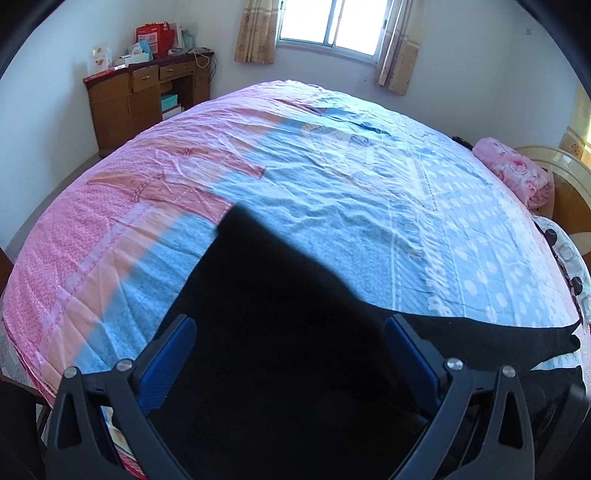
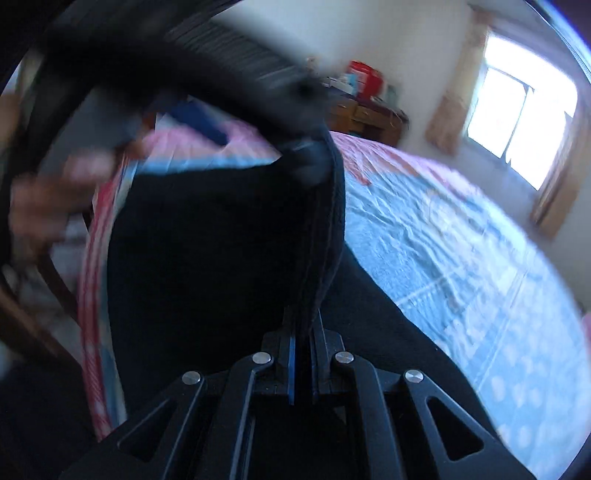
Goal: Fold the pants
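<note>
Across the near edge of the bed (image 1: 332, 177), the black pants (image 1: 280, 332) lie spread on a pink-and-blue patterned cover, one dark panel reaching up toward the middle of the bed and another running off to the right along the near side. Over them hangs the left gripper (image 1: 290, 338), its two blue-lined fingers (image 1: 173, 350) standing wide apart with the dark cloth showing between them; nothing is pinched, and whether the tips actually touch the fabric cannot be told from this angle. Farther back on the left stands a wooden desk (image 1: 125, 96) with a red bag and boxes on top, a curtained window (image 1: 332, 26) sits in the far wall, and a folded pink blanket (image 1: 517, 170) rests at the bed's right edge.

From the right wrist, the right gripper (image 2: 303, 328) has its fingers drawn close together on a seamed edge of the pants (image 2: 221, 258), which rises out of the jaws in a raised fold. That view is badly blurred; the dark shape near the top of the fold looks like part of the other tool, though this is not certain.
</note>
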A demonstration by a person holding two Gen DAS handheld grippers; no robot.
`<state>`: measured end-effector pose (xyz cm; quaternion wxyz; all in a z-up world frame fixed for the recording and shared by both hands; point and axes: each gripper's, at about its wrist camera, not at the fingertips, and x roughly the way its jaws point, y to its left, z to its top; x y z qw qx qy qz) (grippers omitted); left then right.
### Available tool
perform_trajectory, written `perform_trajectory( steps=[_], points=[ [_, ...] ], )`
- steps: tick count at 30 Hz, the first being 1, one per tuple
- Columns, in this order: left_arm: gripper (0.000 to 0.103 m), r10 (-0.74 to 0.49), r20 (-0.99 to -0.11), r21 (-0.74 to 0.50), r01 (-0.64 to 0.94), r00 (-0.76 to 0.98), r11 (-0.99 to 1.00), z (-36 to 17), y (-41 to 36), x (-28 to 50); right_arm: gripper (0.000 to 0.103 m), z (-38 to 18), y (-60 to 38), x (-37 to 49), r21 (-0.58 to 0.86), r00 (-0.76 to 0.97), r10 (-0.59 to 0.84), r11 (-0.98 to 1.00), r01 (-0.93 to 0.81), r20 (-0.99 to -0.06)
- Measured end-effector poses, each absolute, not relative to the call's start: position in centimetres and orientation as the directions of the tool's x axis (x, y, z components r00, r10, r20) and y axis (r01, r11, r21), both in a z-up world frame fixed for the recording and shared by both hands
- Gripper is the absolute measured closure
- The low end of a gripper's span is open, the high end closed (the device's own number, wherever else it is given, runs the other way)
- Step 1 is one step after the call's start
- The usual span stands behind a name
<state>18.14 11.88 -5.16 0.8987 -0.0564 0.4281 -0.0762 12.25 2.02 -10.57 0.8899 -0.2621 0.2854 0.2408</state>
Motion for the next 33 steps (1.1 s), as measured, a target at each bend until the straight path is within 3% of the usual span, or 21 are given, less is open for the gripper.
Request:
perform_trajectory(
  steps=[4,8,16,18,20,21,22,24,26,33],
  points=[
    [0.0,-0.202,-0.798,-0.18,0.096,0.567,0.979,-7.0,11.1,19.1,0.097,-11.6,3.3,10.8,-0.456,0.778,0.229,0.701,-0.549,-0.585],
    [0.001,-0.191,-0.817,-0.207,0.031,0.544,0.978,-8.6,11.3,20.3,0.097,-11.8,3.3,10.1,-0.483,0.801,0.221,0.698,-0.529,-0.557],
    [0.05,-0.147,-0.756,-0.237,-0.058,0.638,0.97,-8.4,12.8,19.4,0.097,-11.5,1.4,11.0,-0.352,0.78,0.215,0.8,-0.486,-0.587],
    [0.075,-0.194,-0.722,-0.303,-0.051,0.664,0.952,-8.5,13.4,18.9,0.094,-11.1,0.4,11.3,-0.268,0.755,0.247,0.831,-0.487,-0.607],
    [0.082,-0.247,-0.705,-0.36,-0.036,0.664,0.932,-8.6,13.5,18.8,0.087,-9.9,-1.4,10.9,-0.144,0.738,0.301,0.87,-0.472,-0.604],
    [0.082,-0.251,-0.705,-0.36,-0.031,0.663,0.932,-8.4,13.5,18.7,0.074,-9.3,-2.4,10.3,-0.078,0.735,0.329,0.885,-0.459,-0.592],
    [0.082,-0.247,-0.704,-0.354,-0.027,0.666,0.935,-8.2,13.4,18.6,0.052,-8.7,-3.7,9.8,-0.001,0.733,0.363,0.896,-0.445,-0.576],
    [0.082,-0.249,-0.697,-0.354,-0.021,0.672,0.935,-7.6,13.5,18.3,0.036,-7.4,-7.7,8.1,0.184,0.746,0.428,0.902,-0.391,-0.51],
    [0.082,-0.265,-0.69,-0.374,-0.017,0.674,0.927,-6.8,13.8,18.0,0.036,-6.9,-12.2,6.1,0.341,0.773,0.439,0.89,-0.303,-0.458],
    [0.082,-0.302,-0.651,-0.417,0.004,0.696,0.909,-3.8,14.2,17.2,0.036,-12.0,-25.2,2.4,0.702,0.772,0.388,0.705,0.103,-0.503]
  ],
)
